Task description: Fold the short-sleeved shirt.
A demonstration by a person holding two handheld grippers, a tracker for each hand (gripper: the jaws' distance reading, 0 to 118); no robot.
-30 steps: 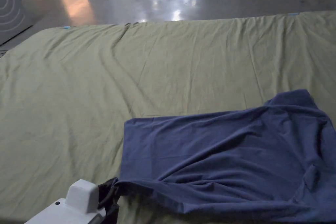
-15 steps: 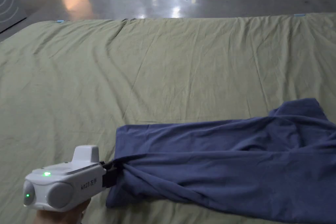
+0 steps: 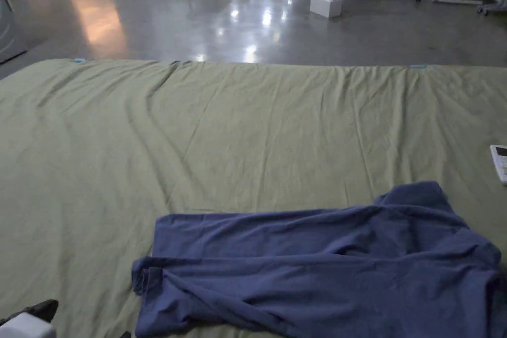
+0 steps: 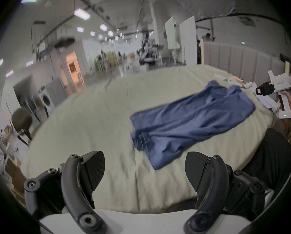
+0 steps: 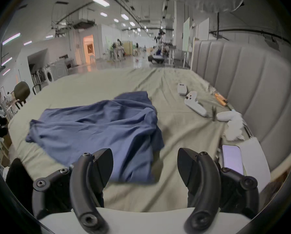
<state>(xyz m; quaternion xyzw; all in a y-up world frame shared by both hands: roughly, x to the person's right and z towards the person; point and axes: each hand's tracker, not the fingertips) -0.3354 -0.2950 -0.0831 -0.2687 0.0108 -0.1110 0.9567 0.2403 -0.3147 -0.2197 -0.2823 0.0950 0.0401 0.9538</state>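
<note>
The dark blue short-sleeved shirt [image 3: 317,265] lies crumpled and partly folded over on the green bed sheet [image 3: 198,131], its left edge bunched into pleats. My left gripper [image 3: 29,316] sits at the lower left corner, apart from the shirt. In the left gripper view its jaws [image 4: 144,168] stand open and empty, with the shirt [image 4: 188,119] ahead to the right. The right gripper [image 4: 258,90] hovers past the shirt's far end. In the right gripper view that gripper [image 5: 144,163] is open, just above the shirt's near edge [image 5: 99,133].
White controllers [image 5: 194,105], a small white box [image 5: 182,88], a phone [image 5: 232,159] and white cloth lie along the padded headboard [image 5: 242,85]. A white remote [image 3: 500,162] is at the bed's right edge. A white block [image 3: 326,3] stands on the glossy floor beyond.
My left gripper has let go of the shirt's left edge and drawn back to the lower left. The shirt has dropped flat onto the sheet. The head camera has tilted up.
</note>
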